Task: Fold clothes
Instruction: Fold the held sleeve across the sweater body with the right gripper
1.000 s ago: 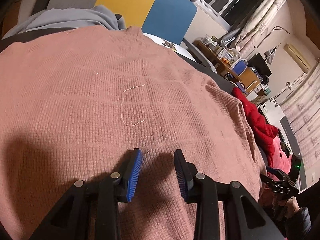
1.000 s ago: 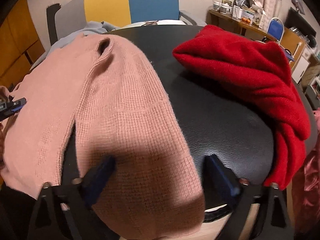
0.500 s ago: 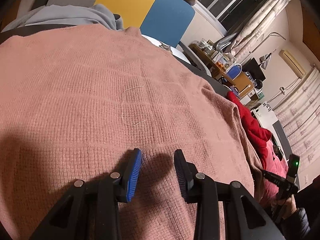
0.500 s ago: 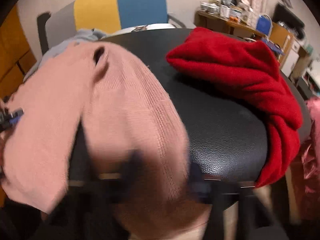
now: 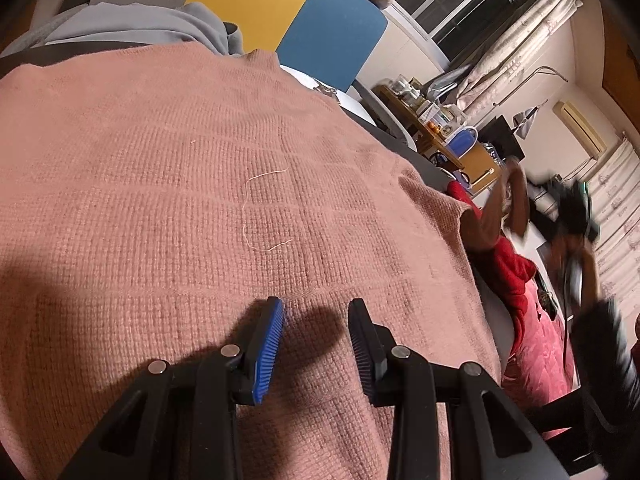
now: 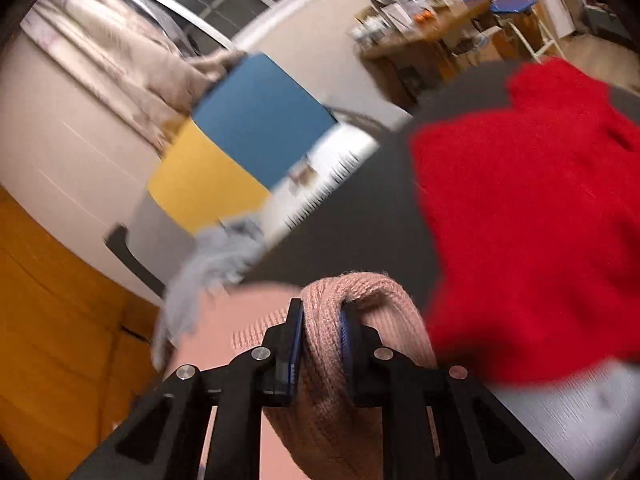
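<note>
A pink knit sweater (image 5: 200,200) lies spread flat over the black table and fills most of the left wrist view. My left gripper (image 5: 316,320) hovers just above its near part, open, nothing between the blue pads. In the right wrist view my right gripper (image 6: 320,320) is shut on a bunched fold of the pink sweater (image 6: 360,292), lifted off the table. In the left wrist view the right gripper (image 5: 572,216) appears blurred at far right, with the sweater's sleeve (image 5: 500,208) raised beside it.
A red sweater (image 6: 528,220) lies folded on the black table (image 6: 360,208) to the right; its edge (image 5: 508,272) shows past the pink one. A grey garment (image 5: 140,28) lies at the far side. A yellow and blue chair back (image 5: 288,20) stands behind.
My right gripper went from open over the sleeve end to shut on it and swung up, lifting the sleeve. The left gripper stayed almost still above the sweater.
</note>
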`<action>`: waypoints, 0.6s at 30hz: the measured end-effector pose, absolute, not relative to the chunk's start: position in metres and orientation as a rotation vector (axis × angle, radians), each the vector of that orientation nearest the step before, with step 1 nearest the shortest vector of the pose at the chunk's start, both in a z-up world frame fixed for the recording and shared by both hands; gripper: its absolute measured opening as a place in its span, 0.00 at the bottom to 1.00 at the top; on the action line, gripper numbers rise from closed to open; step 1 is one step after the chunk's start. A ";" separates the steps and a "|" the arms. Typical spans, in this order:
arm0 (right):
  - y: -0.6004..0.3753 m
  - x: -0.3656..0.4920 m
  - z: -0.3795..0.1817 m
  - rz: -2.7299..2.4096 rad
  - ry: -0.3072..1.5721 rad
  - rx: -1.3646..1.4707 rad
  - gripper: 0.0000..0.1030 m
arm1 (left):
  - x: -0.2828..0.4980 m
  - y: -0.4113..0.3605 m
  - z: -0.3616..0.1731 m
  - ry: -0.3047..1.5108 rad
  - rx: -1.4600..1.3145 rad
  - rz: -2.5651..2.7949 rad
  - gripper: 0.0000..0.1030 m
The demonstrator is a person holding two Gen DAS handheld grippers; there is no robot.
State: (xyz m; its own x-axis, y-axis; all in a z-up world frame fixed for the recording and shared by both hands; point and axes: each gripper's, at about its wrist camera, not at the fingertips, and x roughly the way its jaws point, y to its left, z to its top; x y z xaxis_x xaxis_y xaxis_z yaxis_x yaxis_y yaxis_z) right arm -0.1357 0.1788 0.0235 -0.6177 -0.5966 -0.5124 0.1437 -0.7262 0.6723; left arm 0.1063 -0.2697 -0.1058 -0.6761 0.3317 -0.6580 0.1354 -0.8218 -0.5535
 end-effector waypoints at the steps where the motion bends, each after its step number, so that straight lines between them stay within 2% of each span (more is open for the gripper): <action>1: 0.159 -0.143 0.038 -2.331 -0.809 1.016 0.17 | 0.106 -0.271 -0.106 -0.896 -1.205 2.625 0.33; 4: 0.089 -0.158 0.077 -2.267 -0.671 0.934 0.17 | 0.104 -0.276 -0.106 -0.934 -1.202 2.598 0.33; 7: -0.008 -0.161 0.089 -2.130 -0.452 0.935 0.18 | 0.101 -0.281 -0.106 -0.968 -1.211 2.567 0.33; 11: -0.102 -0.135 0.073 -1.901 -0.248 1.038 0.31 | 0.100 -0.290 -0.103 -0.986 -1.226 2.573 0.33; 13: -0.110 -0.124 0.062 -1.877 -0.278 1.038 0.40 | 0.099 -0.296 -0.101 -0.994 -1.227 2.590 0.34; 15: -0.106 -0.114 0.053 -1.872 -0.340 1.032 0.55 | 0.098 -0.301 -0.098 -1.003 -1.228 2.606 0.34; 18: -0.072 -0.101 0.033 -1.900 -0.461 1.036 0.62 | 0.097 -0.309 -0.095 -1.015 -1.229 2.631 0.35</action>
